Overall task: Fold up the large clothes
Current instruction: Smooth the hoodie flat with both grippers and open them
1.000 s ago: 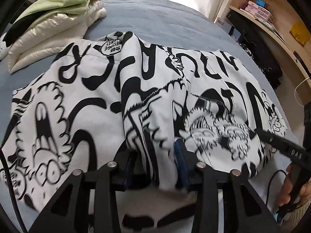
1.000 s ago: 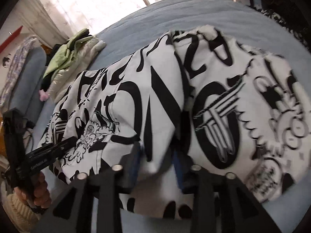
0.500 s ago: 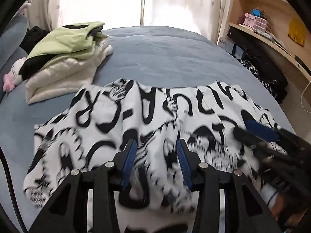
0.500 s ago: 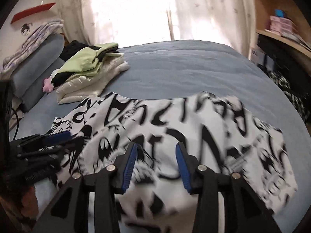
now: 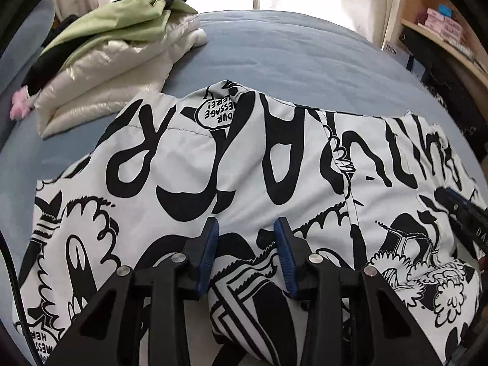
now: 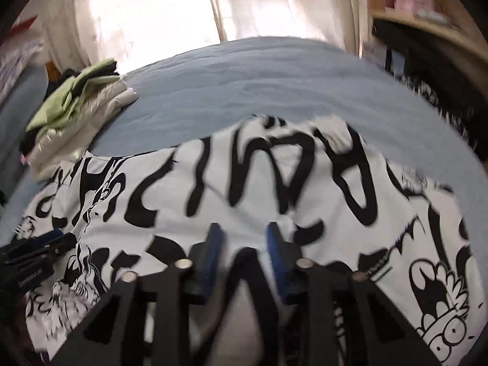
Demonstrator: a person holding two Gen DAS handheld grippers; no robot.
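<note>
Black-and-white graffiti-print garment lies spread across the blue bed, directly under both tools. Left tool hovers over its near part, blue-padded fingers apart, gripping nothing. Right tool likewise stands parted above the cloth. Folded green and cream jackets sit beyond, at the far left.

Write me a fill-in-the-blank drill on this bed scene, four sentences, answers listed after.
1. The black-and-white printed garment lies on a bed cover coloured ____.
2. The left gripper has its jaws ____, holding nothing.
3. Atop the shiny white puffer jacket lies a garment coloured ____.
4. The right gripper hovers with blue pads over the ____ garment.

Missing words: blue; open; green; printed
</note>
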